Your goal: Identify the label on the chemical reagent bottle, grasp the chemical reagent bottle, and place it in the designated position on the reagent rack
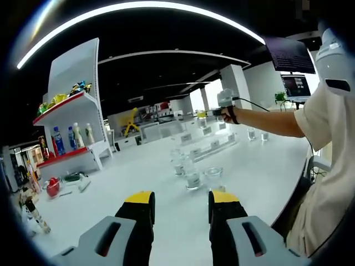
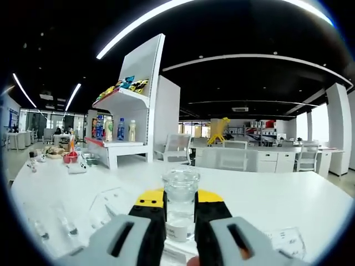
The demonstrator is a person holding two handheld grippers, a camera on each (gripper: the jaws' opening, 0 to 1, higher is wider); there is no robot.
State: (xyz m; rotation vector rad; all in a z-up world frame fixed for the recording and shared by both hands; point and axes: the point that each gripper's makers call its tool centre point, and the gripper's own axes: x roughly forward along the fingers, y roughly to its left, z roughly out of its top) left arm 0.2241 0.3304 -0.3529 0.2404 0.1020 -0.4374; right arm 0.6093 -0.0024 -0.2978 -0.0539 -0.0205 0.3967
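The left hand-held gripper (image 1: 181, 213) is showing yellow tips over black jaws on a grey body — the right hand-held gripper (image 2: 180, 213) is wearing the same colours. Between its jaws the reagent bottle (image 2: 181, 206) is showing clear glass with a white label (print unreadable). The tabletop (image 1: 260, 172) is looking white. The shelf (image 2: 136, 105) is standing white with red edging (image 1: 62, 107) — blue and pale bottles (image 1: 72, 137) are lining it.

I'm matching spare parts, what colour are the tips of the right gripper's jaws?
Yellow tips on black jaws, seen best in the right gripper view, where the right gripper grips a clear glass reagent bottle.
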